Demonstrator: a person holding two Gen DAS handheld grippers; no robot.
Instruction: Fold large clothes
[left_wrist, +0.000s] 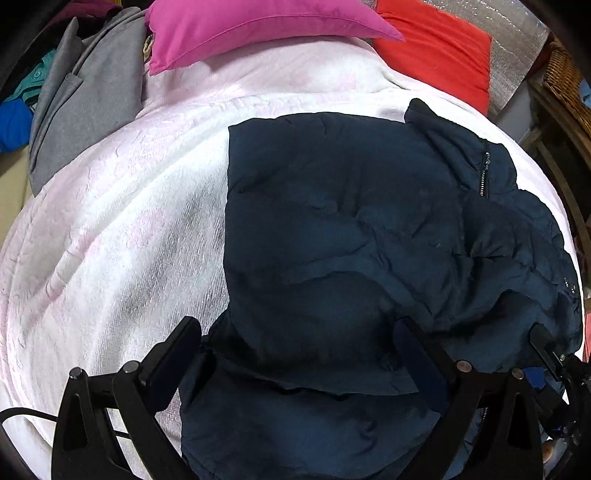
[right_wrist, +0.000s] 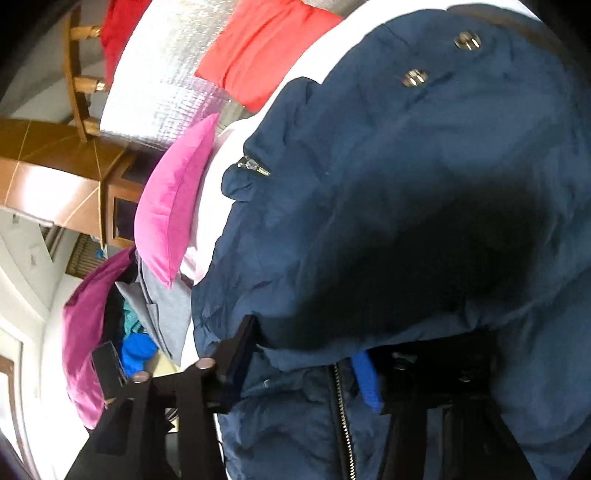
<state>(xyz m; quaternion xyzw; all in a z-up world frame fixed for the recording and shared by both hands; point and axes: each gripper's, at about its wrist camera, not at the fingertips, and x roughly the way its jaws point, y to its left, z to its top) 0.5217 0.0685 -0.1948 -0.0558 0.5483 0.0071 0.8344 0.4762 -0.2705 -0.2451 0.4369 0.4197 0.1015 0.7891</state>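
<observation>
The left tongs (left_wrist: 299, 354) are spread wide over the near edge of the blue coat (left_wrist: 351, 221) — not pinching it. The right tongs (right_wrist: 314, 354) have coat bunched between them, but I cannot tell if they squeeze it. The coat lies partly folded on the white blanket (left_wrist: 110, 240). It is puffy and slippery — a weak pinch could let the fold flop open.

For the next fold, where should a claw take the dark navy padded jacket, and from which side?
Probably the navy padded jacket at its straight left edge, coming from the bare white textured blanket: that edge lies flat and exposed, while the right side is bunched.
</observation>
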